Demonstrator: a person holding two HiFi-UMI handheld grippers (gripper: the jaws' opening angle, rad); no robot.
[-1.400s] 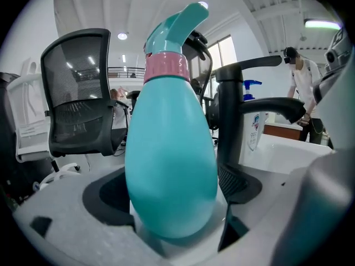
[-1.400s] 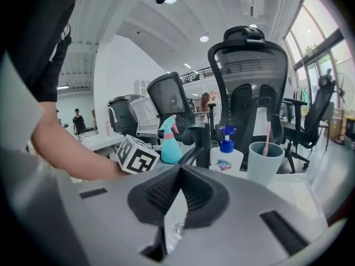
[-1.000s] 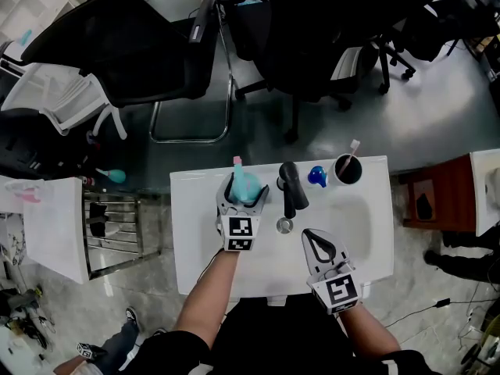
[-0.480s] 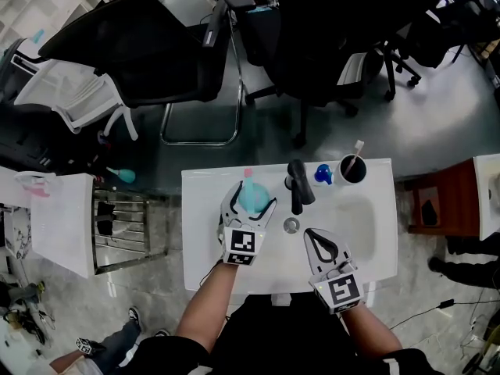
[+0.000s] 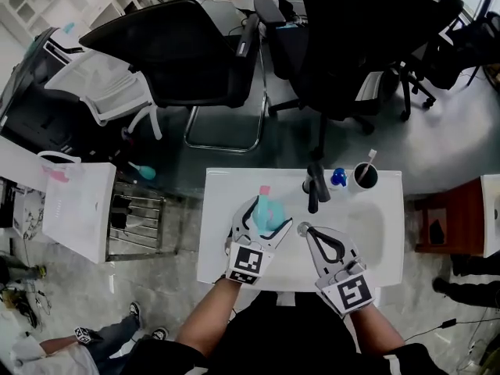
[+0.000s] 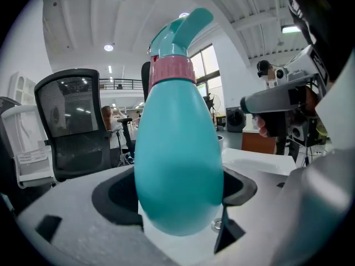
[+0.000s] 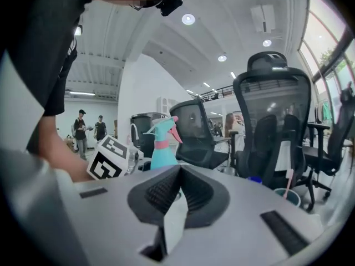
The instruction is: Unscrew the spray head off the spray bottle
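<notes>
A teal spray bottle (image 5: 269, 211) with a pink collar and teal spray head stands upright between the jaws of my left gripper (image 5: 266, 217) on the white washstand top (image 5: 215, 241). In the left gripper view the bottle's belly (image 6: 177, 165) fills the gap between the wide-set jaws, and its spray head (image 6: 178, 33) points up and to the right. My right gripper (image 5: 308, 233) lies just right of the bottle, shut with nothing in it, its tips beside the drain. The right gripper view shows the bottle (image 7: 163, 147) beyond its own closed tips (image 7: 178, 177).
A black faucet (image 5: 314, 187) stands at the back of the sink basin (image 5: 371, 225). A small blue object (image 5: 337, 178) and a black cup with a toothbrush (image 5: 365, 176) sit behind it. Office chairs (image 5: 187, 61) stand beyond the washstand, and a white cabinet (image 5: 78, 209) at the left.
My left gripper has drawn the bottle from the back edge toward me. The right gripper has slid forward and left toward the drain. The head view has shifted.
</notes>
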